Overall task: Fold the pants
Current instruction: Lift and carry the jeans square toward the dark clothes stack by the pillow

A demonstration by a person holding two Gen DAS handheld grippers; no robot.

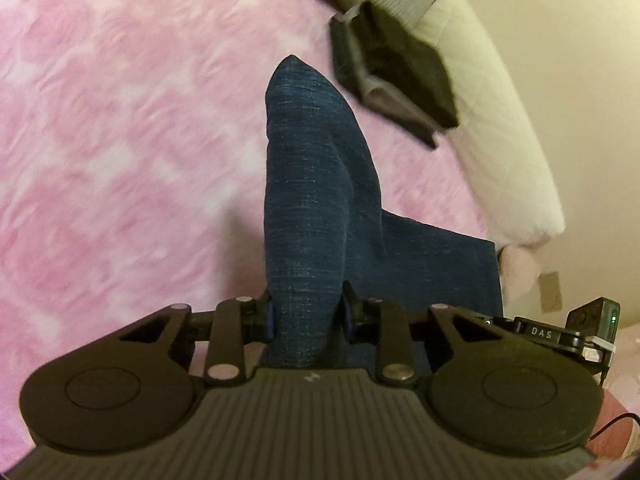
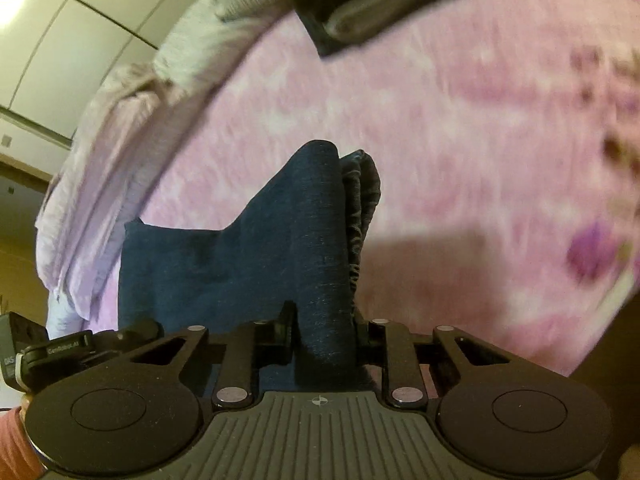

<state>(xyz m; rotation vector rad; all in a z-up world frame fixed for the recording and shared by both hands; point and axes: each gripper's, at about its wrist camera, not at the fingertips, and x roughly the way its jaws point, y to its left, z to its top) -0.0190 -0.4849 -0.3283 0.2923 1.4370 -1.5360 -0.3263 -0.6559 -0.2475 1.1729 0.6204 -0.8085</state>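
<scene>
The pants (image 1: 316, 200) are dark blue denim with a faint lighter fleck in the weave. They're partly lifted off a pink patterned bed (image 1: 120, 140): a thick bunched ridge of fabric rises toward each camera, pinched between the left tongs (image 1: 308, 316) and the right tongs (image 2: 324, 328). The rest lies flatter on the bed, spreading out to one side with a straight edge. In the right wrist view a gathered, wrinkled bit shows beside the ridge.

both wrist views: close, facing down | shared: pants (image 1: 312, 200), bedspread (image 1: 120, 120)
</scene>
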